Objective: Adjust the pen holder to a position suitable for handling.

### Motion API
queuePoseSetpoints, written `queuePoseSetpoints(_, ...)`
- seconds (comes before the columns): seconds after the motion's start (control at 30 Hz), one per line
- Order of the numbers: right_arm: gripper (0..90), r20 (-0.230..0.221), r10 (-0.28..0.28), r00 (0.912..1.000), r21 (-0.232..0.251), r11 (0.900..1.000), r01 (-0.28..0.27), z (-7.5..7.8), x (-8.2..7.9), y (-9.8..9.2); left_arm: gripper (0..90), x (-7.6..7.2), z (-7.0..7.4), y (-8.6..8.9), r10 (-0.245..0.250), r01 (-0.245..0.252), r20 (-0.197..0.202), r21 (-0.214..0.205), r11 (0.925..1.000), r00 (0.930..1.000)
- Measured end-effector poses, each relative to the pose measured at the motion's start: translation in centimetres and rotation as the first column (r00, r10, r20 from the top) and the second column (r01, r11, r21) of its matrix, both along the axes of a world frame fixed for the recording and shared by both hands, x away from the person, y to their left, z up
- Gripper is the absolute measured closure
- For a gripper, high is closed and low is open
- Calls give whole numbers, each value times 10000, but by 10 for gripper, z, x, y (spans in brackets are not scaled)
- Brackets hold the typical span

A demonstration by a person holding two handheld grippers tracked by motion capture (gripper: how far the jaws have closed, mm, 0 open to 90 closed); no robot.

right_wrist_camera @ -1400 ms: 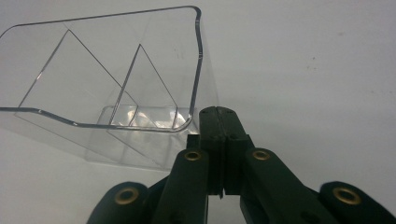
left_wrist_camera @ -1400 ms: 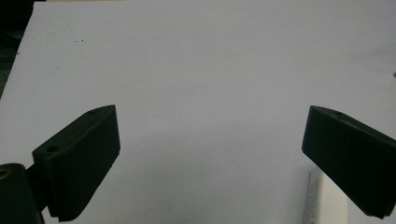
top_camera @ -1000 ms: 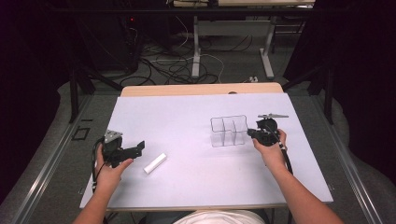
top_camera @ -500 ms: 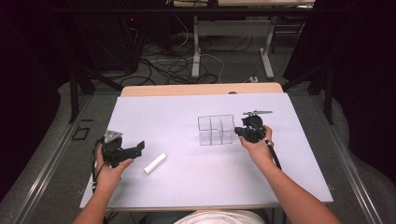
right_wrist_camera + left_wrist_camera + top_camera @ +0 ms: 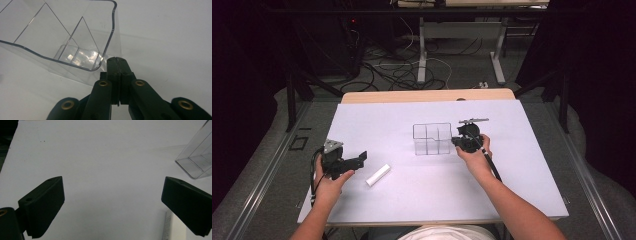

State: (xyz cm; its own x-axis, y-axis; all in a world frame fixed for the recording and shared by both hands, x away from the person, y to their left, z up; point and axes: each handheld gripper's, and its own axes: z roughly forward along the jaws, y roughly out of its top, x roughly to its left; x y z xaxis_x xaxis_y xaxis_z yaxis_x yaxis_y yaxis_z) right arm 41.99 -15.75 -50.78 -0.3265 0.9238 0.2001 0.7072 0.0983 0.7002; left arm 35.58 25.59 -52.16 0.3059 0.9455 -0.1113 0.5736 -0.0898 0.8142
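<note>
Centrally on the tabletop (image 5: 532,190), the right tool (image 5: 460,140), jaws closed together, is touching the clear divided organizer (image 5: 432,138); the left tool (image 5: 361,158) is gaping open lower left beside a white tube (image 5: 378,175).

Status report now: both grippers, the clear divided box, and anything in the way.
Left gripper open, idle beside white cylinder. Right gripper shut, fingers against corner of clear divided box. Box upright on white table. Nothing in the way.
</note>
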Motion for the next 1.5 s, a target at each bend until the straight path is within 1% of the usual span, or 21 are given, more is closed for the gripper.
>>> queuePoseSetpoints(0.13,900,-75,45,10000,52,10000,-44,0,1,2,49,0,0,-1,-44,44,-23,7,10000,10000)
queuePoseSetpoints(0.33,900,46,109,9999,125,9999,-110,-2,3,7,74,0,0,-1,-41,41,-9,95,9999,10000)
queuePoseSetpoints(0.37,900,-21,105,9999,182,9998,-104,-2,3,7,78,0,0,-2,-77,77,-10,151,9999,10000)
queuePoseSetpoints(0.47,900,4,149,9999,208,9997,-149,-3,4,8,85,0,0,-3,-110,110,36,114,9999,9999)
queuePoseSetpoints(0.57,900,40,202,9998,277,9994,-203,-4,4,10,88,-1,2,-5,-242,242,5,160,9996,9997)
queuePoseSetpoints(0.6,900,162,194,9997,337,9992,-199,-4,5,11,89,-1,3,-6,-317,317,-1,182,9993,9995)
queuePoseSetpoints(0.67,892,-3,230,9997,226,9995,-230,-3,4,10,89,-2,4,-9,-447,448,-21,175,9988,9990)
queuePoseSetpoints(0.77,839,-22,302,9995,428,9986,-301,-1,3,5,90,-3,7,-13,-640,641,-30,199,9977,9979)
queuePoseSetpoints(0.87,806,178,507,9986,657,9965,-518,4,-3,-2,90,-4,8,-19,-848,848,-37,194,9962,9964)
queuePoseSetpoints(0.9,794,269,586,9979,616,9963,-601,5,-5,-5,90,-5,9,-20,-906,907,-65,216,9956,9959)
queuePoseSetpoints(0.93,779,321,650,9974,647,9957,-670,7,-7,-7,90,-5,9,-22,-973,973,5,276,9949,9953)
queuePoseSetpoints(1.03,728,455,735,9963,803,9938,-770,12,-13,-13,90,-8,10,-27,-1344,1347,-89,559,9893,9909)
queuePoseSetpoints(1.07,712,505,822,9953,874,9924,-864,14,-15,-16,90,-8,10,-27,-1344,1347,-89,559,9893,9909)
queuePoseSetpoints(1.1,699,623,855,9944,853,9922,-906,15,-17,-18,90,-9,12,-29,-1485,1488,-105,715,9863,9889)
queuePoseSetpoints(1.23,654,764,948,9926,975,9900,-1020,19,-23,-24,90,-10,14,-32,-1637,1636,-54,788,9834,9865)
queuePoseSetpoints(1.27,620,892,1033,9906,896,9897,-1112,20,-26,-28,90,-11,14,-32,-1736,1739,-120,891,9807,9847)
queuePoseSetpoints(1.33,604,978,1067,9895,834,9899,-1150,20,-27,-30,93,-11,14,-34,-1796,1797,-95,897,9796,9837)
queuePoseSetpoints(1.4,576,1002,1153,9883,882,9883,-1243,20,-30,-35,100,-11,13,-35,-1853,1862,-181,978,9776,9825)
queuePoseSetpoints(1.43,542,1198,1239,9850,895,9868,-1350,19,-31,-40,112,-11,13,-35,-1910,1928,-275,1045,9757,9812)
queuePoseSetpoints(1.47,542,1198,1239,9850,895,9868,-1350,19,-31,-40,112,-12,13,-36,-1928,1950,-310,1075,9749,9807)
queuePoseSetpoints(1.5,509,1286,1410,9816,866,9845,-1527,18,-32,-44,131,-12,12,-36,-1968,1999,-377,1121,9734,9797)
